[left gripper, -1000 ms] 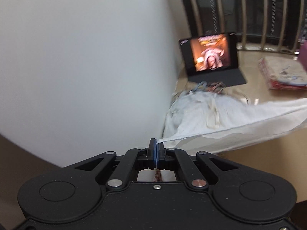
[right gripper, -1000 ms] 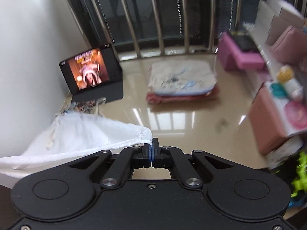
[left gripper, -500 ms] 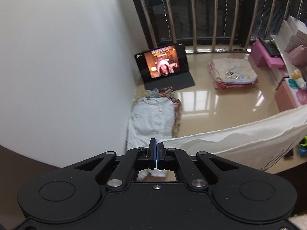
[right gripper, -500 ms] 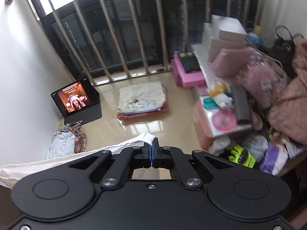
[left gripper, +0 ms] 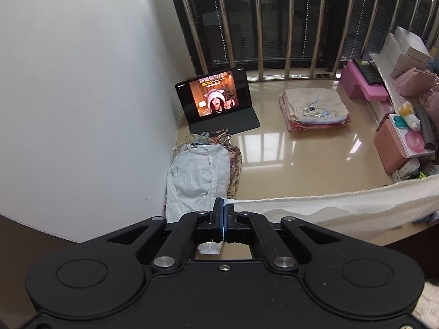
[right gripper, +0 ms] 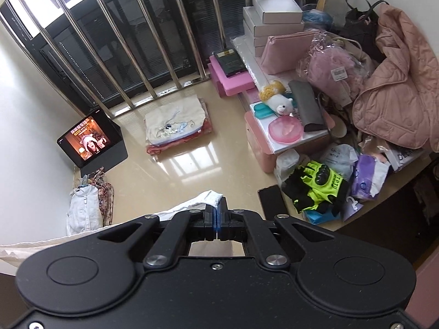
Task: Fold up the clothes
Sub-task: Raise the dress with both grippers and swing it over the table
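Observation:
A white cloth (left gripper: 343, 205) hangs stretched in the air between my two grippers, high over the beige floor. My left gripper (left gripper: 223, 204) is shut on one corner, and the cloth runs off to the right edge of the left wrist view. In the right wrist view my right gripper (right gripper: 216, 205) is shut on the other corner of the white cloth (right gripper: 203, 200), which trails away to the lower left. A pale blue garment (left gripper: 196, 178) lies on a patterned one by the wall. A stack of folded clothes (left gripper: 314, 109) sits farther back.
A tablet (left gripper: 215, 97) with a lit screen stands against the white wall (left gripper: 82, 96). Metal window bars (left gripper: 274, 22) close the back. Pink boxes (right gripper: 231, 78), a pink jacket (right gripper: 397, 90), neon gloves (right gripper: 315, 181) and a phone (right gripper: 271, 201) crowd the right side.
Both grippers have risen well above the floor with the white cloth, which now hangs taut between them. The right gripper has rolled and swung, and the cluttered right side has come into its view.

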A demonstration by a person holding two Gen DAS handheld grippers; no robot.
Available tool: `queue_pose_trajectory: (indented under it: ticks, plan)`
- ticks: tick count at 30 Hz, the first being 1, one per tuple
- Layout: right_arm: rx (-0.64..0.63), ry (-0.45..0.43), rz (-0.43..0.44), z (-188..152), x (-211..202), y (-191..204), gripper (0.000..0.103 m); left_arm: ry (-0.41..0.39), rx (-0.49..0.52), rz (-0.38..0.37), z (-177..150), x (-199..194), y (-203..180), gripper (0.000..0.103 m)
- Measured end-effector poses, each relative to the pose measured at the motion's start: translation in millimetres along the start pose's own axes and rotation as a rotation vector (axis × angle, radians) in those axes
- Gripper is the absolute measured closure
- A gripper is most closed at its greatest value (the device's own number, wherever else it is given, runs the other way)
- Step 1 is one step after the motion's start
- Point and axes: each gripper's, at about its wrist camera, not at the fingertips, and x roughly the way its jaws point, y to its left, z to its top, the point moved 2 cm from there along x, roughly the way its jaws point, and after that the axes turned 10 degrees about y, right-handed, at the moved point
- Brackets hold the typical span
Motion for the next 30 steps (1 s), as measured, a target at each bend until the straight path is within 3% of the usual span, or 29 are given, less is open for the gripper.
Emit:
queue_pose_trajectory:
  ticks: [8, 17, 25, 30]
  plan:
    - [-0.031, 0.040, -0.070, -1.2, -7.5, 0.7, 0.103, 0.072, 0.013, -0.059, -13.7, 4.8, 3.8, 0.103]
    - [-0.095, 0.097, -0.098, -2.4, 0.4, 7.3, 0.103, 0.094, 0.015, -0.044, -9.6, 11.4, 5.3, 0.103]
    - [-0.240, 0.148, -0.130, 45.7, 37.5, 34.2, 0.103, 0.076, 0.182, 0.010, 63.3, 45.5, -11.9, 0.103]
    - [-0.359, 0.148, -0.190, 91.0, 67.9, 60.7, 0.103, 0.120, 0.160, 0.004, 115.1, 84.5, -10.5, 0.103]
